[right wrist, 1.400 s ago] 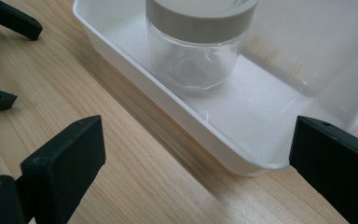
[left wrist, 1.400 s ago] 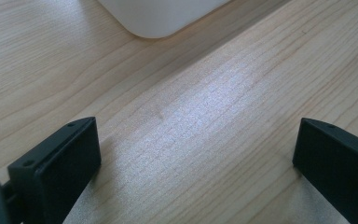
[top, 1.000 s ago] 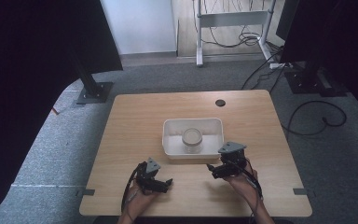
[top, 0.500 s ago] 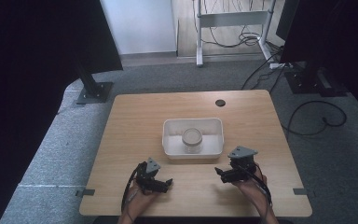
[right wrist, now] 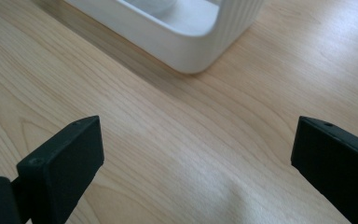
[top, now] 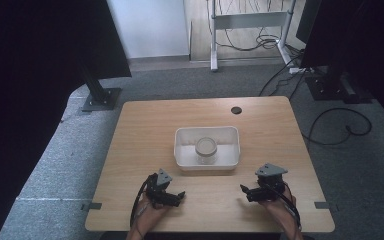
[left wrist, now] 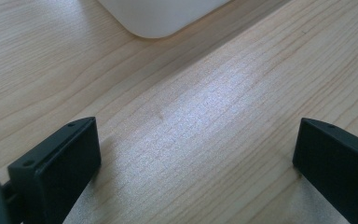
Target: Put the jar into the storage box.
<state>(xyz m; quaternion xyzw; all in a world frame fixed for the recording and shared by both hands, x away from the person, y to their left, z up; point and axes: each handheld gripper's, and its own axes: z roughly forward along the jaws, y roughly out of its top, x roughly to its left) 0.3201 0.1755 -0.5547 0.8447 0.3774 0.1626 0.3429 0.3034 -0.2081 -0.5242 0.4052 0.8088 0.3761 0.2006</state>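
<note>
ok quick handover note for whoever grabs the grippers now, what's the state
Left gripper: open, holding nothing, low over the table near its front edge, left of the tray.
Right gripper: open, holding nothing, near the front edge, just off the tray's right front corner.
White tray sits mid-table; a clear jar stands upright inside it.
Done: jar is in the tray.
Left: nothing is gripped; probably check the jar's placement.
</note>
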